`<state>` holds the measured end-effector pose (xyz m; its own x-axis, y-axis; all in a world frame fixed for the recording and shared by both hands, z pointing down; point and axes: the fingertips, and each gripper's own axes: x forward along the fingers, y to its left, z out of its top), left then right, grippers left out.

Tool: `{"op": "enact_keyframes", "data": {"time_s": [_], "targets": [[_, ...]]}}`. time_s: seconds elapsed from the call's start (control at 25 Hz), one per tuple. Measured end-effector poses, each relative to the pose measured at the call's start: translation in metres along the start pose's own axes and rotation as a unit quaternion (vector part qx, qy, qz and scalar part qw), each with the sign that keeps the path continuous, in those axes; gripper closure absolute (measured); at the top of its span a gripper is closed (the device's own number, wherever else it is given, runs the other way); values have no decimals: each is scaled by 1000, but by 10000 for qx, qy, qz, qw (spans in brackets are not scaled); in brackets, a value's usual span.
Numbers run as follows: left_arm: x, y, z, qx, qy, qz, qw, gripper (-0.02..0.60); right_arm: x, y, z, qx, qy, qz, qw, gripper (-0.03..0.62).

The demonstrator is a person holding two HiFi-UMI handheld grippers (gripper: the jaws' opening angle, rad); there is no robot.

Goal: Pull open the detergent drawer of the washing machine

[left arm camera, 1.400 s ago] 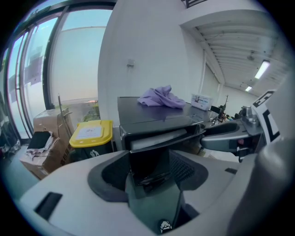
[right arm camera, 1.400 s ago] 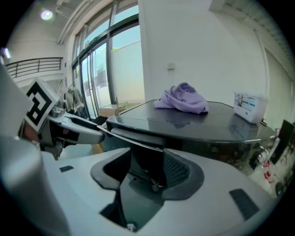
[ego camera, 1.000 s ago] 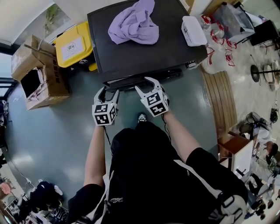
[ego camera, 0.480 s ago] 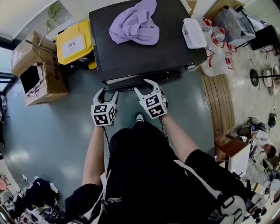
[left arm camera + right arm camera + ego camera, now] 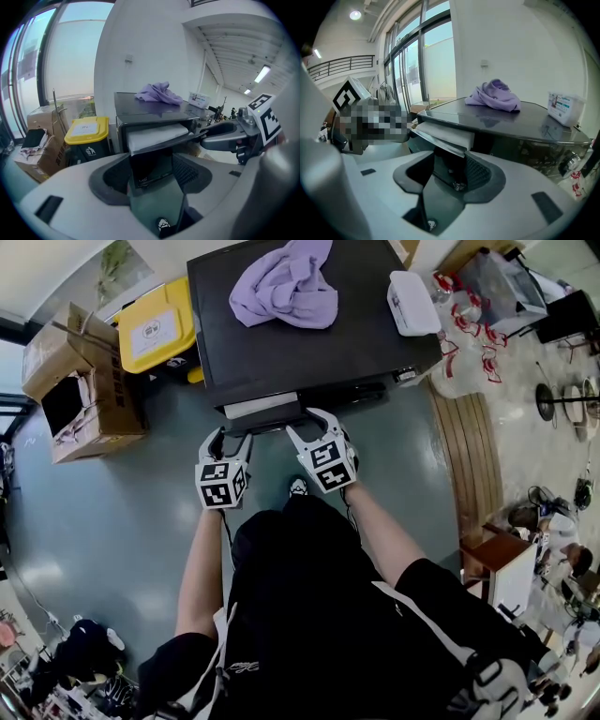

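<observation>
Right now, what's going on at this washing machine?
A person stands at the washing machine with a hand-held gripper in each hand. The detergent drawer stands partly out, its white inside showing. The right hand-held gripper has its jaws apart at the drawer's front; the left hand-held gripper hangs open beside it.

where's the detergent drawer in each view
Head view: detergent drawer, a pale strip jutting from the washing machine, upper centre-left.
Left gripper view: pale slab at centre.
Right gripper view: pale slab just left of centre.
Shared landmark: the purple cloth on the machine's top.
</observation>
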<state>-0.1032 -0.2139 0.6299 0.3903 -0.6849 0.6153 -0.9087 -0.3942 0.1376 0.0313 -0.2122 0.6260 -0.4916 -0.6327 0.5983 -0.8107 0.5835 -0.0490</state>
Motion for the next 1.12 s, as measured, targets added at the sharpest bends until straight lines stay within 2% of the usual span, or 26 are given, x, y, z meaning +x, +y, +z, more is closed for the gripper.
{"op": "enact_keyframes", "data": {"time_s": [0.52,1.12], "targets": [[-7,-6,-13,13,90,50,9999,321,-9,6,-6,-7,-135,-57,9999,387],[-8,-13,-28,20,148,33,9999,321,-13,12,-26,174,1,-72,9998,385]]}}
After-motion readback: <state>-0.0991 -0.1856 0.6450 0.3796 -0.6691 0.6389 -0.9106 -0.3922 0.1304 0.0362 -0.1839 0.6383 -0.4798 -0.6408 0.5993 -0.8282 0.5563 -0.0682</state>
